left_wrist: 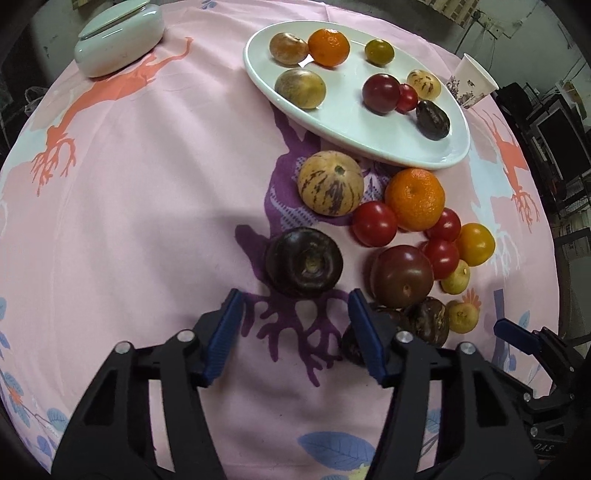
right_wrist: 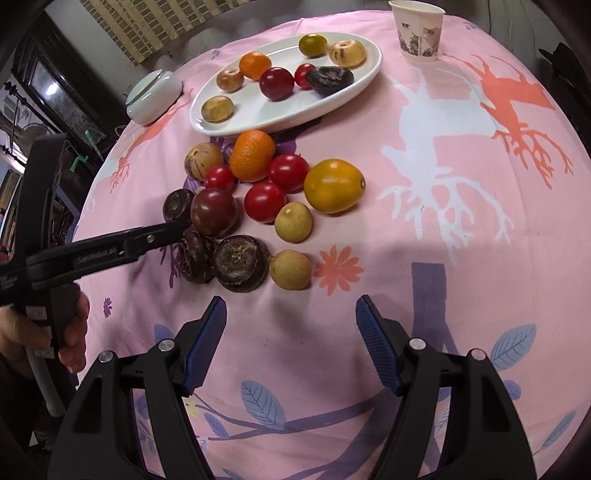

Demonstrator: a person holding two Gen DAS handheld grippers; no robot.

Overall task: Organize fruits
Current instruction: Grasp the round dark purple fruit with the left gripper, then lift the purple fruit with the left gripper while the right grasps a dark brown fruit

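A white oval plate holds several fruits: oranges, tomatoes, a dark one. A pile of loose fruits lies on the pink cloth in front of it. My left gripper is open and empty, just short of a dark purple fruit. A striped yellow melon, an orange and a dark tomato lie near. My right gripper is open and empty, in front of a dark fruit and a small yellow fruit.
A white lidded dish stands at the far left. A paper cup stands beyond the plate. The left gripper's body reaches into the pile from the left. The table edge curves all around.
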